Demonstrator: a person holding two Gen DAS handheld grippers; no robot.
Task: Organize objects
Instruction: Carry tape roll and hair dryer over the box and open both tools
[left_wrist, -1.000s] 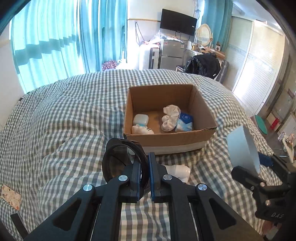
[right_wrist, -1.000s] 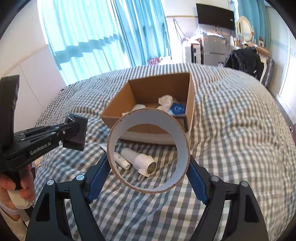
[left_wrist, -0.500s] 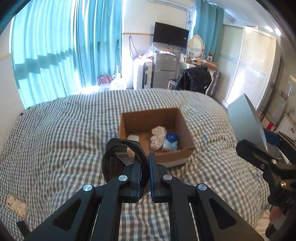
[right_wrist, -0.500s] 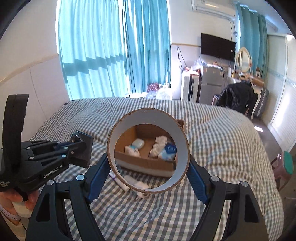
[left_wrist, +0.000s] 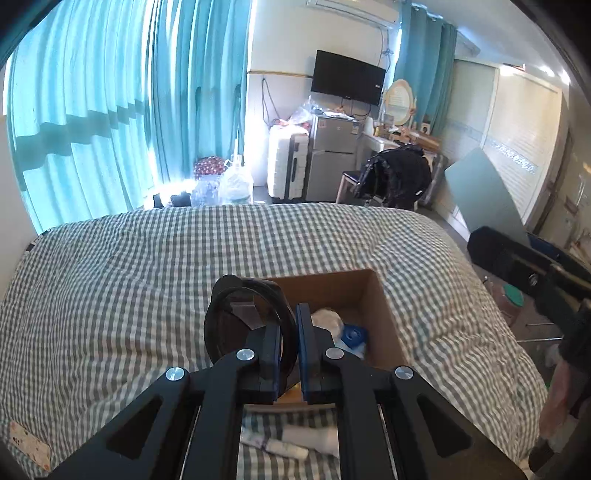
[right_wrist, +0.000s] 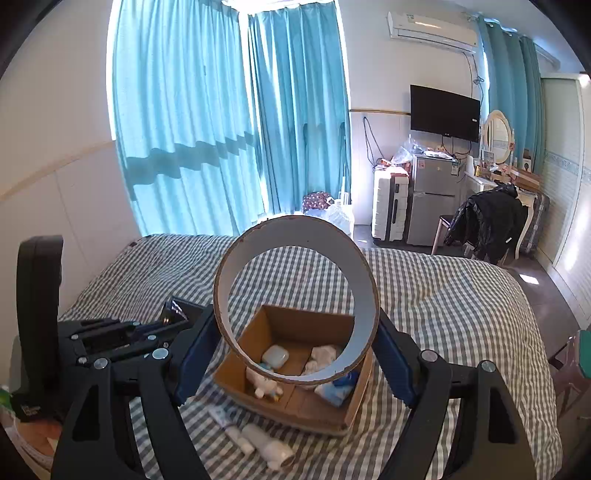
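Box (right_wrist: 295, 373) near the bed's (left_wrist: 147, 266) foot holds several items. Left gripper (left_wrist: 287, 347) pinches a dark disc (left_wrist: 236, 325) and right gripper (right_wrist: 295, 354) clamps a ring (right_wrist: 295, 295), both above it. Two tubes (right_wrist: 258, 441) lie beside the box, unpacked.

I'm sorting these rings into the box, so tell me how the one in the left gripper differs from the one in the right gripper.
The dark tape roll is black and glossy; the cardboard ring is brown-edged and pale inside. The left gripper pinches the roll's wall with jaws nearly shut; the right gripper spans the whole ring, jaws wide. Both are held above the cardboard box.
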